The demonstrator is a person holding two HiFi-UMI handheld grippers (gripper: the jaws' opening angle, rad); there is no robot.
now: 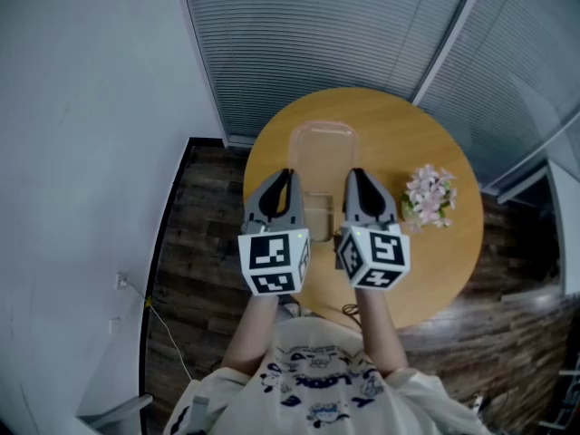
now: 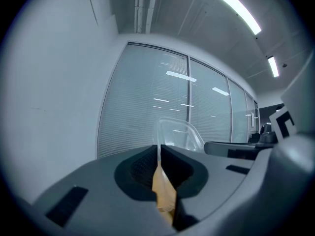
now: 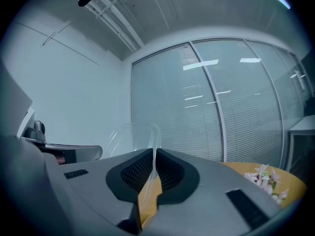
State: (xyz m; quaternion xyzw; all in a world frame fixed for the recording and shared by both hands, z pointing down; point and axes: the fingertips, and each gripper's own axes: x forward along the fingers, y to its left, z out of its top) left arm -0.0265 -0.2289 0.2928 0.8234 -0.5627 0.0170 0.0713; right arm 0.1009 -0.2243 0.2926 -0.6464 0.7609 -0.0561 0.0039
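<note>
A clear plastic container [image 1: 322, 157] is held over the round wooden table [image 1: 390, 120] in the head view. My left gripper [image 1: 284, 181] is shut on its left edge and my right gripper [image 1: 354, 181] is shut on its right edge. In the left gripper view the jaws [image 2: 160, 149] pinch a thin clear wall, and the container [image 2: 179, 132] rises beyond them. The right gripper view shows the same: the jaws [image 3: 154, 154] are closed on the clear plastic [image 3: 130, 134], which curves up to the left.
A small bunch of pink and white flowers [image 1: 429, 196] lies on the table right of my right gripper, also seen as flowers [image 3: 266, 176]. Glass walls with blinds [image 1: 344, 34] stand behind the table. Dark wood floor [image 1: 195, 243] and a white wall [image 1: 82, 152] lie to the left.
</note>
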